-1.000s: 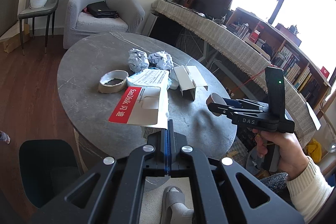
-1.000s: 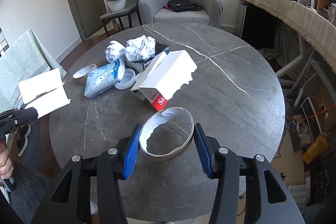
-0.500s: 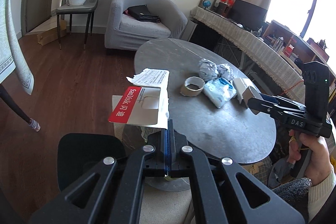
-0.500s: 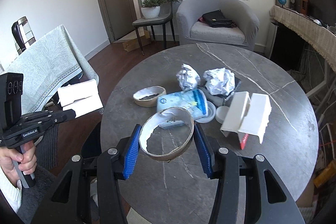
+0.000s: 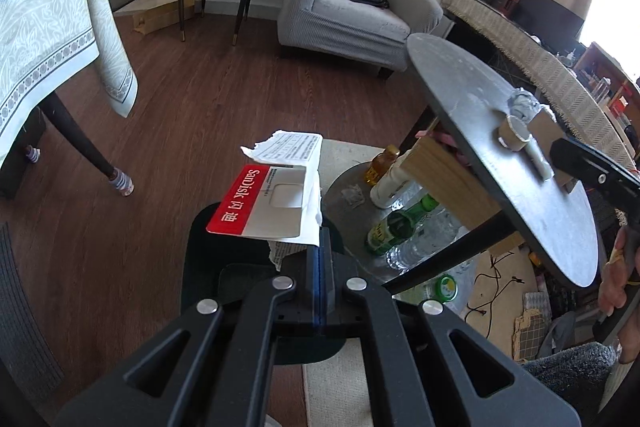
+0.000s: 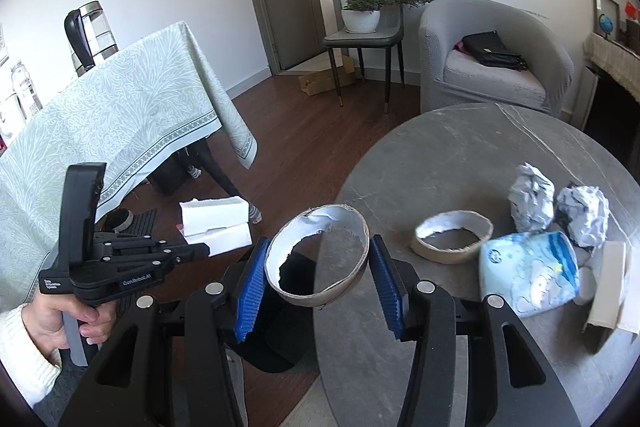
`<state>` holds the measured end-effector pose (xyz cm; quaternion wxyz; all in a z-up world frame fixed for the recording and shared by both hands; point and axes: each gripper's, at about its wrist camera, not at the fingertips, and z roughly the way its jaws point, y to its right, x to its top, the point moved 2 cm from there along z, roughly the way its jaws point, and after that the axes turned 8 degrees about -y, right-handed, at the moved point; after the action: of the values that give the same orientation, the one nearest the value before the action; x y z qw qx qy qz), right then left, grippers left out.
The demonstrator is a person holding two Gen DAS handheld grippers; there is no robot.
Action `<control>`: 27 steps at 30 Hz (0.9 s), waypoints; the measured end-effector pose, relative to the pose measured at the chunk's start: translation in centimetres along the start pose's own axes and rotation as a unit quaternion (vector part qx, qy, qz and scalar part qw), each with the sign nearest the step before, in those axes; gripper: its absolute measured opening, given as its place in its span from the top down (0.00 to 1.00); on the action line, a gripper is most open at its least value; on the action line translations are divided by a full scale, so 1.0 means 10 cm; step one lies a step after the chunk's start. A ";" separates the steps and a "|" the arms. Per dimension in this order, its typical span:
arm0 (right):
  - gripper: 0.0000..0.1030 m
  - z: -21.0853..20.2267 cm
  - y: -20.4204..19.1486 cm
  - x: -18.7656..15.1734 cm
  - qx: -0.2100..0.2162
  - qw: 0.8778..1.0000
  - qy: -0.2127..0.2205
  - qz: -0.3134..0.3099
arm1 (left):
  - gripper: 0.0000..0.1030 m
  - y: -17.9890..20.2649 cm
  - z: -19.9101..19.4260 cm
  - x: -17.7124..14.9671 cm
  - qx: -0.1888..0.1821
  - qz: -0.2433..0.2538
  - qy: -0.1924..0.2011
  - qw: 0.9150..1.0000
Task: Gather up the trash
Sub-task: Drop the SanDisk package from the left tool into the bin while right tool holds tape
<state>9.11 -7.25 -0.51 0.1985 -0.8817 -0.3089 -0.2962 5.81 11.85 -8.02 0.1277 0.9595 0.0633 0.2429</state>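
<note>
Cardboard ring [image 6: 318, 259] between right jaws; left jaws pinch torn box [image 5: 272, 203], its base hidden.

Home living room: armchair [image 6: 496, 67], potted plant [image 6: 364, 11], wood floor [image 5: 192, 107].

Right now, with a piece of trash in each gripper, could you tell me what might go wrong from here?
1. The left gripper pinches only a corner of the torn packaging, so it could tear or slip free.
2. The right gripper squeezes a thin cardboard ring across its width; it may buckle and drop out.
3. Both loads hang beyond the round table, so anything dropped lands on the floor.
</note>
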 end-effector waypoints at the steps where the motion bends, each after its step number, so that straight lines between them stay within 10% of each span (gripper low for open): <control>1: 0.51 0.05 -0.05 0.02 0.004 1.000 -0.003 -0.003 | 0.99 -0.06 0.02 -0.01 0.003 -0.003 -0.006 1.000; 25: 0.51 0.95 -0.74 0.11 0.039 0.994 -0.085 -0.055 | 0.99 -0.60 0.64 -0.42 0.013 -0.020 -0.154 0.988; 27: 0.51 0.99 -0.74 0.10 0.039 0.994 -0.089 -0.055 | 0.85 -0.60 0.64 -0.43 0.010 -0.019 -0.157 0.987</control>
<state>8.76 3.88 -5.98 0.1876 -0.8780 -0.3846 -0.2144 4.76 15.44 -17.10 0.1311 0.9856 0.0633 0.0859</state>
